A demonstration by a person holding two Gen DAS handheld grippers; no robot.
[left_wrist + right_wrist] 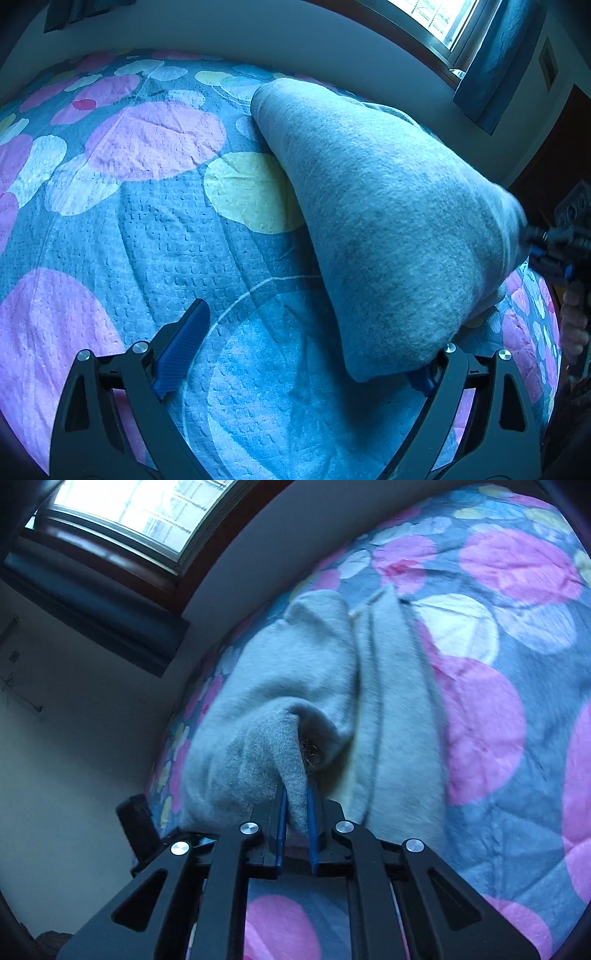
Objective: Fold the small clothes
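Across the spotted quilt (140, 229) lies the grey garment (388, 221), soft, light and floppy, one edge pinched and lifted in my closed right gripper (297, 812) while my left gripper (306, 354), spread wide and empty, should take its near corner.

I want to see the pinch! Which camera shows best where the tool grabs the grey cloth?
The right wrist view: the right tool pinches a grey cloth fold up close. The left wrist view shows that pinch small and blurred at its edge.
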